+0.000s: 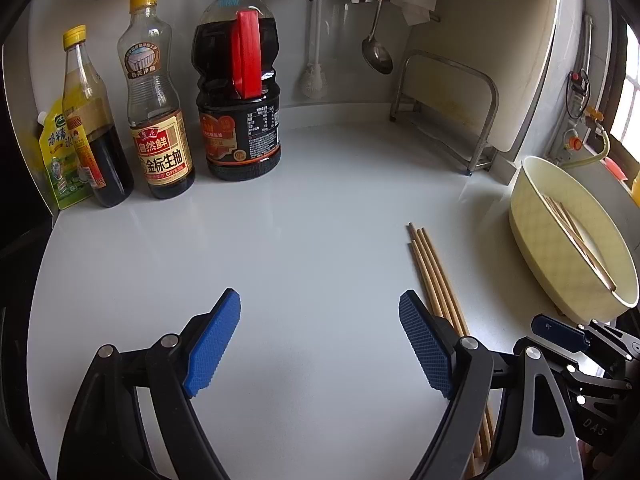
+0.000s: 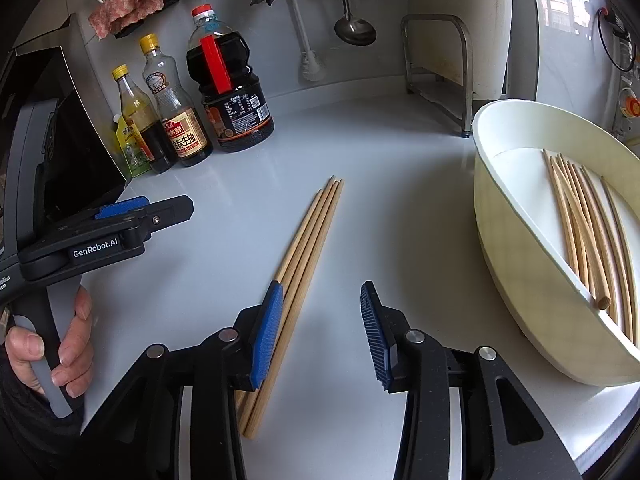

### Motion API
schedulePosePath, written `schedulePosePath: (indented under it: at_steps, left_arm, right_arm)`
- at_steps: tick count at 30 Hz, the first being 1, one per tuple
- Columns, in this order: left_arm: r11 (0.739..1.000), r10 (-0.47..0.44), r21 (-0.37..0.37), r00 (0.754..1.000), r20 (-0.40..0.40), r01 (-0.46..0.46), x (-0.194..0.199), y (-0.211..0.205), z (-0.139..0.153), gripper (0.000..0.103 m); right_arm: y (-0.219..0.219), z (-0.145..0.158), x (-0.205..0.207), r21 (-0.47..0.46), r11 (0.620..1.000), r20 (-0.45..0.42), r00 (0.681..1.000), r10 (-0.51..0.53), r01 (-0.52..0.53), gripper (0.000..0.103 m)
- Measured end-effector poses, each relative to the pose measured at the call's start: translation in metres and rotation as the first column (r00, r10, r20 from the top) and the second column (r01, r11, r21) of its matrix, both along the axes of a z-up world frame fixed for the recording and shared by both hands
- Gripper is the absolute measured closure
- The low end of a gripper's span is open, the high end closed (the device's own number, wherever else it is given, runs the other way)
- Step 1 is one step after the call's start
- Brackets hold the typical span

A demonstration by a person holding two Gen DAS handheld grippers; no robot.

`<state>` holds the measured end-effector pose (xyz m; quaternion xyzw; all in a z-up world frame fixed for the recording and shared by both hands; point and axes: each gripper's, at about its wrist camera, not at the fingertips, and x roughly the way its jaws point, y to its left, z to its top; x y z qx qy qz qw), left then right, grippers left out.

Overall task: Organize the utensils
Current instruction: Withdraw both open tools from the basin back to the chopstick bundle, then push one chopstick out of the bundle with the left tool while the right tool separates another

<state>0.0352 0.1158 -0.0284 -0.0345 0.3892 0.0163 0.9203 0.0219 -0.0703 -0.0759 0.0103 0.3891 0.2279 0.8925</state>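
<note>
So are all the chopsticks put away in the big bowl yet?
Not yet. Several chopsticks already lie in the cream tub. Nothing is in hand: the right tongs and the left tongs are both open and empty. Four loose chopsticks are left on the white counter, beside the right tongs' left finger.

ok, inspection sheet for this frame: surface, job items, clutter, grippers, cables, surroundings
Surface: white countertop, no spills seen.
Job's things: four loose chopsticks lying together on the counter; more chopsticks in the cream tub.
Clutter: three sauce bottles and a yellow pouch at the back left.
Grippers: left gripper open, empty; right gripper open, beside the loose chopsticks.
Cables: black cord on the far right wall.
Surroundings: ladle, brush, steel rack.
</note>
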Motion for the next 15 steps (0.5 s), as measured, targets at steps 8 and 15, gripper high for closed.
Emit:
schedulePosePath:
  at_steps: [8,15]
  left_arm:
    - [1.000,0.002,0.008,1.000,0.009,-0.003,-0.002,-0.004,-0.003,0.016]
    - [0.999,0.031,0.017,1.000,0.000,-0.031,0.002,-0.003,-0.010,0.011]
  right_arm:
    - [0.004,-0.003,0.002,-0.028,1.000,0.016,1.000,-0.010,0.011,0.057]
    - [0.010,-0.013,0.011,-0.066,0.998,-0.014,1.000,-0.011,0.010,0.057]
